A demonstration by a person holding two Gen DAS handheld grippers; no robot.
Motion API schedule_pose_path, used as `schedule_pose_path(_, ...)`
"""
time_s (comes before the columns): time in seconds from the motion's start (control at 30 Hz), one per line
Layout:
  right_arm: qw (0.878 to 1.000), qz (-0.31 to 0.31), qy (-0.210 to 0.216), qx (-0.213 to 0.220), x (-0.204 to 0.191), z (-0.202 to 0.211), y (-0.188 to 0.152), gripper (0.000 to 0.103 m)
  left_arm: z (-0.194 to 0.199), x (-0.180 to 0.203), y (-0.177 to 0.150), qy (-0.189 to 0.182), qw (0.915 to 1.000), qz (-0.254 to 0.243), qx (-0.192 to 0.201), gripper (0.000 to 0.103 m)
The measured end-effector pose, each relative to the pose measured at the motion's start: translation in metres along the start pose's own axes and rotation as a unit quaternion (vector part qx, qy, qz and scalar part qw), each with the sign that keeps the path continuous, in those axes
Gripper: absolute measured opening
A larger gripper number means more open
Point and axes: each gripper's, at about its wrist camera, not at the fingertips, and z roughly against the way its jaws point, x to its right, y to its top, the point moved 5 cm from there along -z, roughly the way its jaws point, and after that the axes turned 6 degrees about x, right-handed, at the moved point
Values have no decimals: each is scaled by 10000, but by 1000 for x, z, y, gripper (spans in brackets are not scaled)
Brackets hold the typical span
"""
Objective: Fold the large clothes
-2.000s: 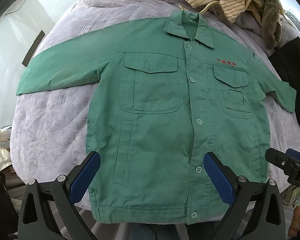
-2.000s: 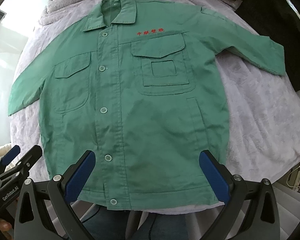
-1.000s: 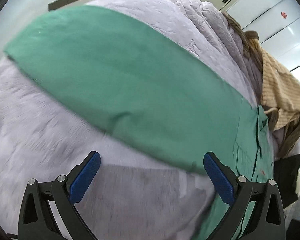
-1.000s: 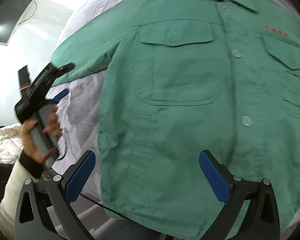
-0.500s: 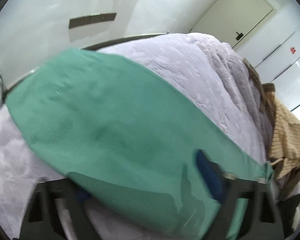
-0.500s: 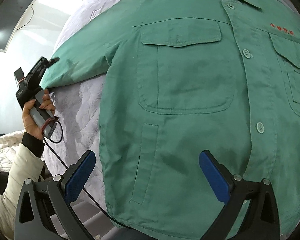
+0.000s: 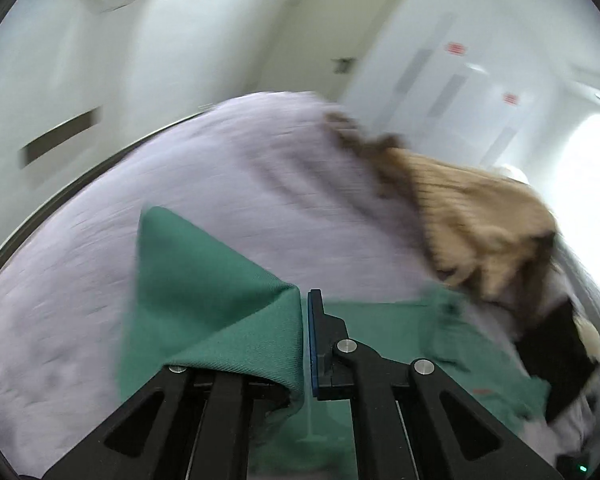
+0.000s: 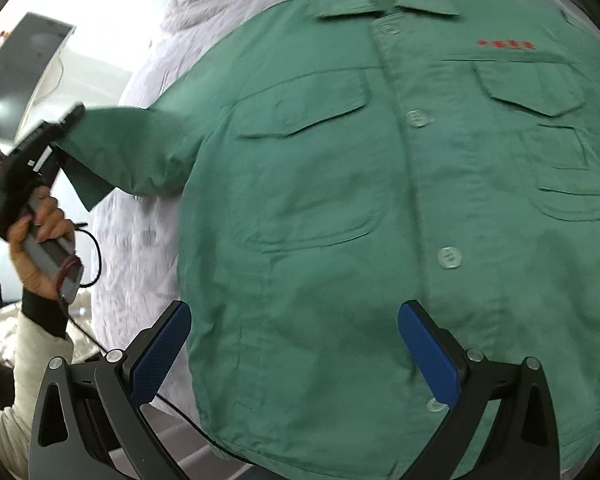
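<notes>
A green work jacket [image 8: 380, 208] with chest pockets and red lettering lies front-up on a lilac quilt [image 8: 140, 248]. Its sleeve [image 8: 132, 148] on the left is lifted off the quilt. My left gripper [image 7: 304, 332] is shut on the sleeve's cuff [image 7: 236, 320], which drapes over one finger. In the right wrist view that left gripper [image 8: 66, 124] appears at the far left, held by a hand [image 8: 36, 236], with the cuff pinched in it. My right gripper [image 8: 296, 356] hovers open above the jacket's lower front, nothing between its blue pads [image 8: 428, 356].
A tan striped garment [image 7: 476, 220] and a black cloth [image 7: 556, 356] lie piled at the quilt's far side. A cable [image 8: 92, 248] hangs from the left gripper's handle. White walls and doors [image 7: 340, 40] stand beyond the bed.
My left gripper closed on the sleeve's cuff and rose, pulling the sleeve up off the quilt. The right gripper shifted sideways over the jacket's lower front.
</notes>
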Motion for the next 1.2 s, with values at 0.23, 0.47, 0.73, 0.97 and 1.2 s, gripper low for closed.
schedule_pose_path(0.23,9975,-527,-10,480,73,40,19,103,-60,176,-41,-1270,9865,-811,-635,7)
schedule_pose_path(0.47,9900,-1137,-376,747,171,61,26,103,-132,261,-172,-1053,9593,-1771,-1932,8)
schedule_pose_path(0.73,9870,-1314,-362,853,214,61,44,103,-124,249,-214,-433,9501,-2133,-2235,100)
schedule_pose_path(0.97,9943,-189,-425,961,165,62,88,103,-64,204,-181,231,9560,-2272,-1843,100)
schedule_pose_path(1.2,9758,1647,-821,1182,52,11,129,103,-23,86,-156,2015,9371,-2261,-1734,100)
